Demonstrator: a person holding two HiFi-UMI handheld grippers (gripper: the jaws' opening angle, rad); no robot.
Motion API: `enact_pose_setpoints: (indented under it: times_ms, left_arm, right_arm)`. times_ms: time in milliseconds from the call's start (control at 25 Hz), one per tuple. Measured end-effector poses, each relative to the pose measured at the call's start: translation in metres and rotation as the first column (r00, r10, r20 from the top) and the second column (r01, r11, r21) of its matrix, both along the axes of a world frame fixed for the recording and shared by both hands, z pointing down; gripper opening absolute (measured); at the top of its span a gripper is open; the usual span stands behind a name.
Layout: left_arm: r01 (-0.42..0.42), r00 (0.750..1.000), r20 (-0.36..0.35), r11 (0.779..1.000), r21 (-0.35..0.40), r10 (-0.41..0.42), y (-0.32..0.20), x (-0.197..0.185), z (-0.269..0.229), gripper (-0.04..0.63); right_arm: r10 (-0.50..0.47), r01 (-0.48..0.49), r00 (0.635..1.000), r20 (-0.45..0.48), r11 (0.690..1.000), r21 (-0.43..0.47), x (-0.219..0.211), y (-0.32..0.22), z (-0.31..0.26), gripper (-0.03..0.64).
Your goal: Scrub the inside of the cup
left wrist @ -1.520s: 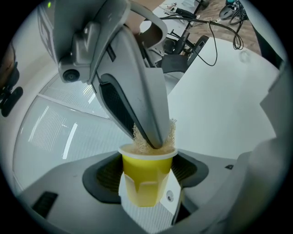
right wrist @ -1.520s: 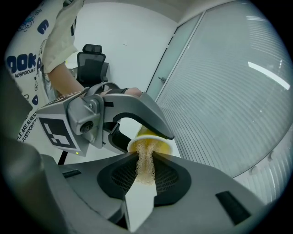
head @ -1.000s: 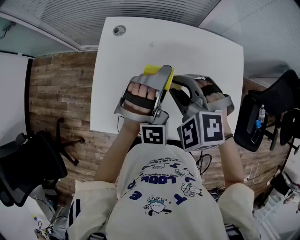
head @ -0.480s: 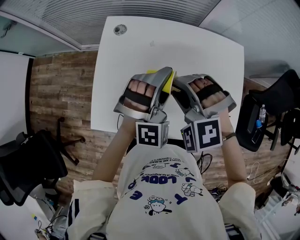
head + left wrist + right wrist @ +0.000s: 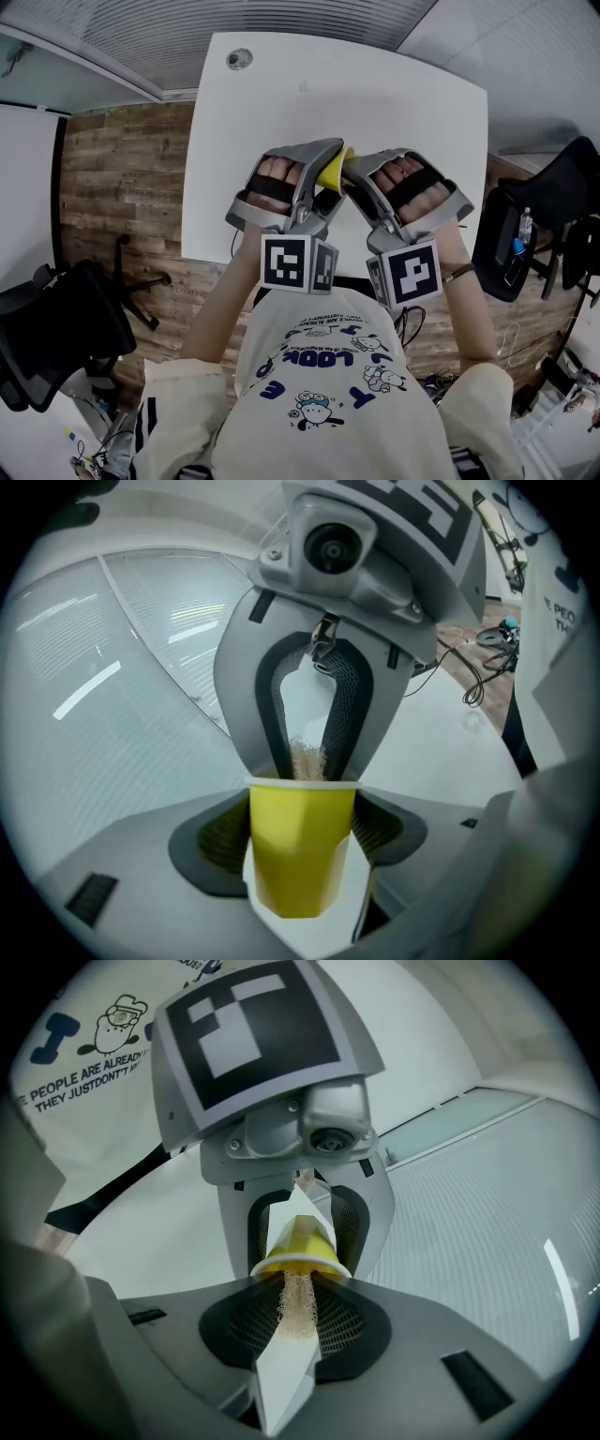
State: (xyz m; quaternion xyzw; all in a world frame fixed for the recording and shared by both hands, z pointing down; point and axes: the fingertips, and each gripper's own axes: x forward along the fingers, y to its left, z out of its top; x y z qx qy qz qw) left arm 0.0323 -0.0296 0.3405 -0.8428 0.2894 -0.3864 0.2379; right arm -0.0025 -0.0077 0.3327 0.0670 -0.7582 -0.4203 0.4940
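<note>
Between my left gripper's (image 5: 300, 844) pads sits a yellow paper cup (image 5: 300, 855) with a white rim, and the gripper is shut on its sides. The cup's mouth points at my right gripper (image 5: 298, 1321), which is shut on a beige mesh scrubber (image 5: 297, 1299). The scrubber's tip reaches into the cup (image 5: 302, 1246). In the head view both grippers meet tip to tip over the white table (image 5: 375, 103), with only a sliver of the cup (image 5: 332, 172) showing between the left gripper (image 5: 323, 167) and the right gripper (image 5: 354, 172).
A round grommet (image 5: 238, 59) sits near the table's far left corner. Wooden floor (image 5: 122, 178) lies to the left. Black office chairs stand at the lower left (image 5: 52, 328) and the right (image 5: 530, 234). The person's torso is right below the grippers.
Both grippers have drawn back toward the person and closed in on each other. Less of the yellow cup shows between them now.
</note>
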Motion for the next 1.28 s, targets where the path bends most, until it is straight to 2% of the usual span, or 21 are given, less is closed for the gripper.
enact_pose_setpoints:
  times_ms: [120, 240, 400, 640, 920, 1280]
  left_arm:
    - [-0.021, 1.0, -0.02, 0.998, -0.061, 0.02, 0.003, 0.002, 0.002, 0.35]
    - [-0.027, 1.0, -0.009, 0.997, -0.077, 0.027, 0.002, 0.002, 0.005, 0.35]
    - [-0.022, 0.999, 0.034, 0.999, -0.025, 0.023, 0.0, 0.002, 0.002, 0.351]
    - [-0.03, 0.995, 0.094, 0.999, 0.022, 0.028, -0.004, 0.0, 0.003, 0.351]
    - [-0.044, 0.981, 0.195, 0.991, 0.129, 0.018, -0.007, -0.005, 0.0, 0.351]
    - [-0.055, 0.97, 0.245, 0.976, 0.21, 0.002, -0.01, -0.005, -0.005, 0.351]
  right_arm:
    - [-0.026, 0.026, 0.999, -0.026, 1.0, 0.008, 0.001, 0.003, 0.002, 0.084]
    - [-0.009, 0.009, 1.0, -0.016, 1.0, -0.006, 0.002, 0.002, 0.005, 0.084]
    - [0.034, -0.033, 0.998, 0.048, 0.999, -0.027, 0.001, -0.002, 0.0, 0.083]
    - [0.115, -0.1, 0.987, 0.114, 0.987, -0.129, 0.001, -0.005, 0.002, 0.082]
    - [0.223, -0.171, 0.953, 0.208, 0.955, -0.241, -0.003, -0.008, -0.004, 0.081]
    - [0.331, -0.221, 0.9, 0.282, 0.907, -0.359, -0.002, -0.011, -0.009, 0.081]
